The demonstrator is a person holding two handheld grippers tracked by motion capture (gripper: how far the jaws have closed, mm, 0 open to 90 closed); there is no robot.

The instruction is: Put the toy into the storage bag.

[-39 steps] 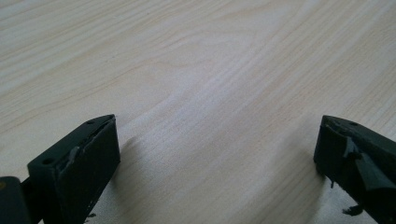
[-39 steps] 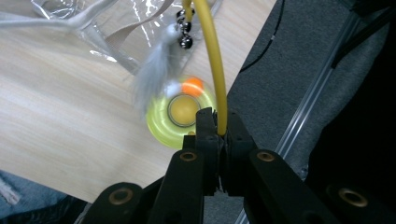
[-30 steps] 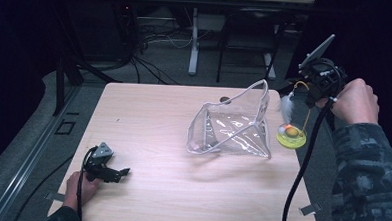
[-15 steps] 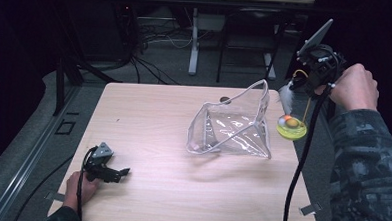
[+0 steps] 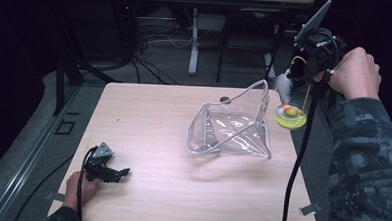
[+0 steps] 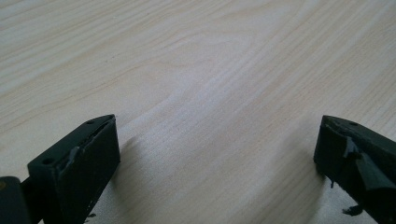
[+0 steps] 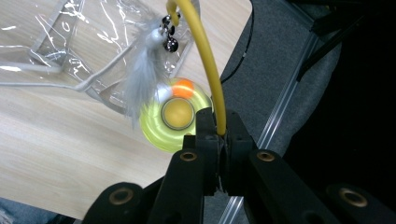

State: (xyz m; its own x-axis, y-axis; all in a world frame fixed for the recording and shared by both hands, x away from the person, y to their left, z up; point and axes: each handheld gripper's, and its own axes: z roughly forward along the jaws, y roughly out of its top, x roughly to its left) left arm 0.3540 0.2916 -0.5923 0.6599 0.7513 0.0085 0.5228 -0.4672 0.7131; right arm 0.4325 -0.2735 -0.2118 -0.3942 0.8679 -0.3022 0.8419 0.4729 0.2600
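Note:
A cat toy hangs in the air over the table's right edge: a yellow-green disc [image 5: 291,117] [image 7: 174,115] with an orange ball, a curved yellow wire [image 7: 205,60], a white feather [image 5: 283,86] [image 7: 140,74] and small bells. My right gripper [image 5: 306,70] [image 7: 219,133] is shut on the yellow wire and holds the toy up. A clear plastic pouch [image 5: 233,124] [image 7: 70,42] stands open on the table just left of the toy. My left gripper [image 5: 122,172] [image 6: 217,154] rests low at the table's front left, open, with bare wood between its jaws.
The wooden table [image 5: 153,118] has its right edge under the toy, with grey floor [image 7: 261,70] beyond. Cables and table legs [image 5: 194,45] lie behind the table. A black cable [image 5: 302,145] trails down from the right gripper.
My right gripper has risen and drawn back, lifting the toy's disc off the table's right edge into the air. The left gripper has stayed still.

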